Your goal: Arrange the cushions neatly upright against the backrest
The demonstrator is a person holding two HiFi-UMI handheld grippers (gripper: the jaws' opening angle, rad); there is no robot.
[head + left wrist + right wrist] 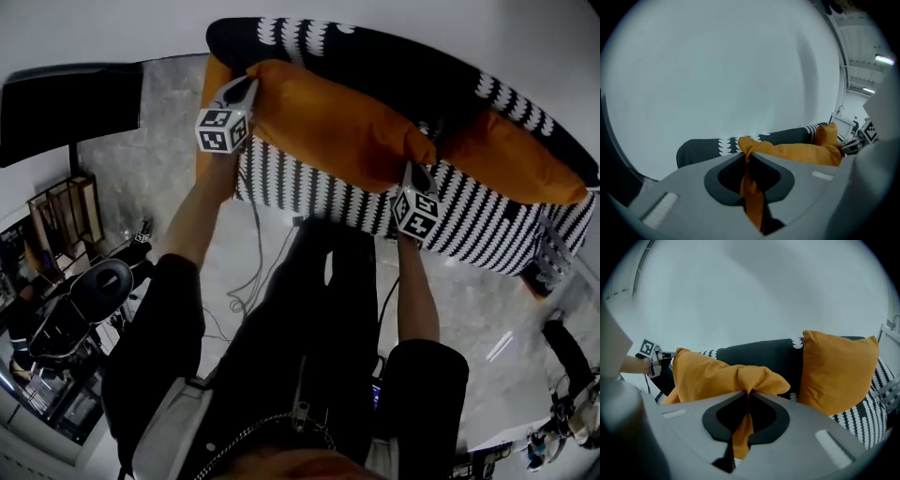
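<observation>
An orange cushion point(328, 122) hangs stretched between my two grippers above the black and white patterned sofa point(469, 216). My left gripper point(246, 92) is shut on the cushion's left corner point(749, 154), with orange fabric pinched between the jaws. At the cushion's right corner point(746, 389) my right gripper point(412, 173) is shut on the fabric as well. A second orange cushion point(511, 159) point(836, 371) stands upright against the dark backrest point(759, 357) to the right. The left gripper view shows the held cushion point(797, 151) running away toward the right gripper point(862, 138).
The sofa stands against a pale wall on a grey marbled floor point(150, 169). A wooden rack point(61, 211) and a black chair point(80, 300) stand at the left. Cables point(248, 281) trail over the floor in front of the sofa.
</observation>
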